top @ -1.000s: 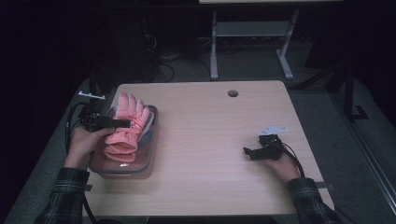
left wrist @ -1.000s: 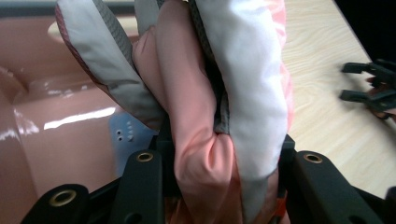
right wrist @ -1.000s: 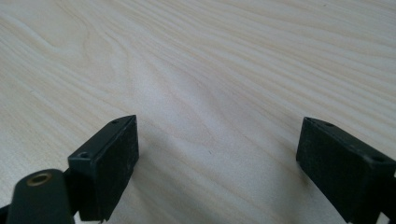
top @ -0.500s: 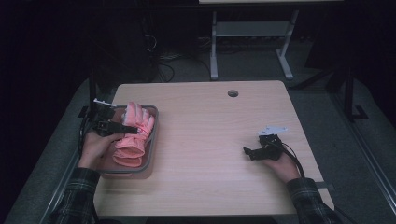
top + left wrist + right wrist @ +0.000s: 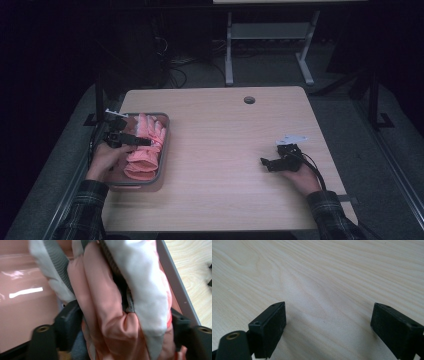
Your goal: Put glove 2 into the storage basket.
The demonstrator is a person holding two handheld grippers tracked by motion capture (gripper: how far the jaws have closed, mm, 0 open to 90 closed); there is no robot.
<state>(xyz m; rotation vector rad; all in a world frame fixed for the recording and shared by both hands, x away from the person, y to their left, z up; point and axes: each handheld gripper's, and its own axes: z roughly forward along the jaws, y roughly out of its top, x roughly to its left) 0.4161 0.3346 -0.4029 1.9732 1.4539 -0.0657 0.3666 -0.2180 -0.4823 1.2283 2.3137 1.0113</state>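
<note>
Left gripper (image 5: 131, 141) over grey tray (image 5: 164, 150): fingers (image 5: 67, 322) clamped on pink padded glove (image 5: 112, 315), which bulges between them. Right gripper (image 5: 328, 326) low over bare wooden counter (image 5: 235, 190), fingers (image 5: 270, 327) wide apart, nothing between

Light wooden bench (image 5: 220, 150), pale grain running across it, and the right gripper view sits right down on that same bare grain. Round dark hole (image 5: 249, 100) near the far edge, a little right of centre. Behind the bench, grey floor (image 5: 345, 95) on the right side. Far back, a white metal stand (image 5: 265, 35) with two legs splayed onto the floor. Left of it, a tangle of cables (image 5: 175, 65) in the dark. On the far right, a dark post (image 5: 372, 95) stands upright.
</note>
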